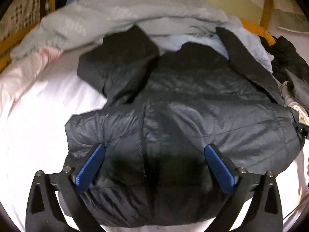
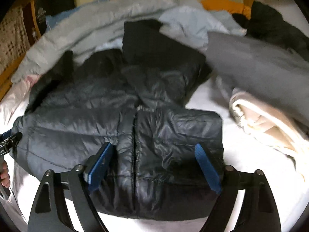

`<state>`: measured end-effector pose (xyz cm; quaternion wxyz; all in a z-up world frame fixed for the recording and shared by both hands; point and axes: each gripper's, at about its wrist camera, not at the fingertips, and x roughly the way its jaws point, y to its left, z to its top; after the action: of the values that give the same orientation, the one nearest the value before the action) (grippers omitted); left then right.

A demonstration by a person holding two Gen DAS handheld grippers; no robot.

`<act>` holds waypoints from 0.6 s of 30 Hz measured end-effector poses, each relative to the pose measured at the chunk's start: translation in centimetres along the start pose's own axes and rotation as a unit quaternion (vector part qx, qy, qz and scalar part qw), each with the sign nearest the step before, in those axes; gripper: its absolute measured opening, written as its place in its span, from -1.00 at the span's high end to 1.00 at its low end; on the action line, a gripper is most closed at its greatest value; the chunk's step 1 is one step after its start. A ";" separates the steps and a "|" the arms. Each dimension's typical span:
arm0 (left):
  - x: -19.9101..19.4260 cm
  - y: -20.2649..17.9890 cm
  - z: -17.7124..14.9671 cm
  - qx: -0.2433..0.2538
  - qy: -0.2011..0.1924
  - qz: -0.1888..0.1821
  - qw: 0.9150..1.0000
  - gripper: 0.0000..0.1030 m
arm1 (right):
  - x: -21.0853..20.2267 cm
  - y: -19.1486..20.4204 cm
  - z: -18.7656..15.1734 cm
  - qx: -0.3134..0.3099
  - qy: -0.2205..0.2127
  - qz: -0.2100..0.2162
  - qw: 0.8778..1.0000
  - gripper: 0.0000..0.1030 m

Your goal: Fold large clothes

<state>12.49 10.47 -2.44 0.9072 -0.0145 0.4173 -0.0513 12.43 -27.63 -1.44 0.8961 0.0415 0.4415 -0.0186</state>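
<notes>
The dark puffer jacket (image 1: 173, 116) (image 2: 123, 119) lies zipper-up on the white bed sheet (image 1: 38, 131) (image 2: 241, 154), one sleeve folded across its upper part. The left hand-held gripper (image 1: 154, 166) hovers over the hem with jaws spread wide, gripping nothing. The right hand-held gripper (image 2: 154, 166) is likewise wide open above the zipper (image 2: 133, 150). A grey blanket (image 1: 108, 11) and cream garment (image 2: 266, 123) lie beside the jacket.
</notes>
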 end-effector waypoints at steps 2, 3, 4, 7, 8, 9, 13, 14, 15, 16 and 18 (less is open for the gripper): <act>0.6 0.1 -0.3 -0.002 0.003 -0.002 1.000 -1.00 | 1.4 -0.2 -0.3 0.006 0.015 0.001 1.000 -1.00; 0.9 0.1 -0.3 0.005 0.006 -0.001 1.000 -1.00 | 2.1 -0.4 -0.5 0.012 0.023 0.009 1.000 -1.00; 1.2 0.1 -0.4 0.013 0.010 -0.001 1.000 -1.00 | 2.5 -0.5 -0.7 0.014 0.029 0.012 0.999 -1.00; 2.2 -0.1 -0.4 0.020 0.021 0.001 1.000 -1.00 | 3.8 0.4 -1.1 -0.020 0.035 -0.007 0.999 -1.00; 2.3 -0.1 -0.5 0.016 0.022 0.001 1.000 -1.00 | 4.1 0.6 -1.1 -0.024 0.035 -0.011 0.999 -1.00; 2.5 -0.1 -0.6 0.013 0.020 0.002 1.000 -1.00 | 4.1 0.7 -1.2 -0.023 0.035 -0.014 0.999 -1.00; 2.9 -0.9 -0.8 0.029 0.016 0.024 0.999 -1.00 | 4.3 1.3 -1.7 -0.022 0.024 -0.034 0.999 -1.00; 2.9 -1.0 -0.9 0.030 0.016 0.026 0.999 -1.00 | 4.4 1.6 -1.7 -0.027 0.023 -0.038 0.999 -1.00; 2.9 -1.0 -0.9 0.030 0.015 0.026 0.999 -1.00 | 4.4 1.7 -1.7 -0.028 0.024 -0.039 0.999 -1.00; 2.9 -1.0 -0.8 0.030 0.015 0.026 0.999 -1.00 | 4.3 1.6 -1.6 -0.027 0.025 -0.038 0.999 -1.00; 2.8 -1.0 -0.9 0.030 0.014 0.027 0.999 -1.00 | 4.4 1.6 -1.6 -0.027 0.023 -0.038 0.999 -1.00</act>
<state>13.55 9.18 -5.06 0.9024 0.0246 0.4284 -0.0395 13.91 -25.87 -5.82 0.8850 0.0006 0.4639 -0.0393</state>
